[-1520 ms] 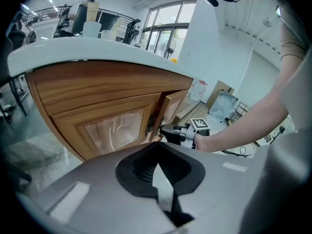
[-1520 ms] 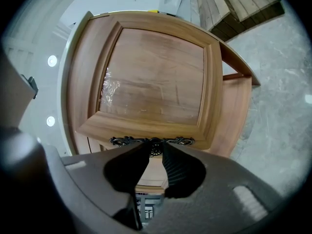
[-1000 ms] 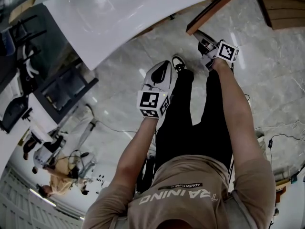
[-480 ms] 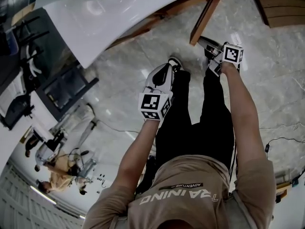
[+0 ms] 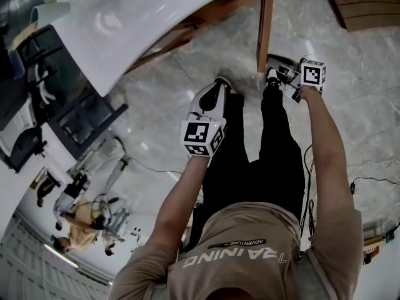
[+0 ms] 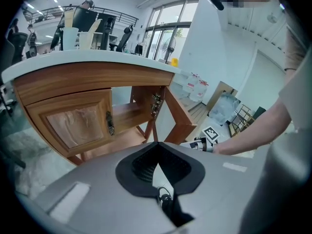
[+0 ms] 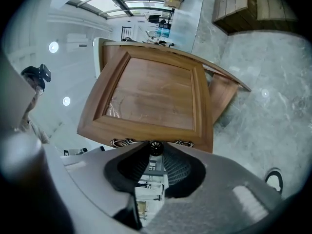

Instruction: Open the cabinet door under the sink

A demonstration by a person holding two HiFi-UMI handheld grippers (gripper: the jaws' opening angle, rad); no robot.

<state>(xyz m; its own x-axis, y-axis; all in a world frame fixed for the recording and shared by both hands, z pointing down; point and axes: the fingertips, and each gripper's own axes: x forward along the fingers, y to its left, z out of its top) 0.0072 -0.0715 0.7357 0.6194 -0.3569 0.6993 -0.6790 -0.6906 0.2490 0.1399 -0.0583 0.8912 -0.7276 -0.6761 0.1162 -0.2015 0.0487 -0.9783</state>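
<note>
The wooden cabinet door (image 5: pixel 265 30) under the white sink counter (image 5: pixel 125 24) stands swung outward, edge-on in the head view. My right gripper (image 5: pixel 282 74) is shut on the door handle (image 7: pixel 156 148), a small round metal knob on an ornate plate at the door's near edge. The door panel (image 7: pixel 156 99) fills the right gripper view. My left gripper (image 5: pixel 211 99) hangs apart from the cabinet over the floor, jaws shut and empty. In the left gripper view (image 6: pixel 157 144) the cabinet's other door (image 6: pixel 78 123) is closed, and the open compartment (image 6: pixel 129 116) shows beside it.
Grey marble floor (image 5: pixel 350 105) surrounds the cabinet. The person's legs and shoes (image 5: pixel 250 142) stand just in front of it. A wooden platform (image 5: pixel 362 5) lies at the far right. Cables (image 5: pixel 369 180) trail on the floor at right. Cups (image 6: pixel 78 35) stand on the counter.
The right gripper has moved rightward with the handle, and the door has swung further out from the cabinet. The left gripper has shifted only slightly.
</note>
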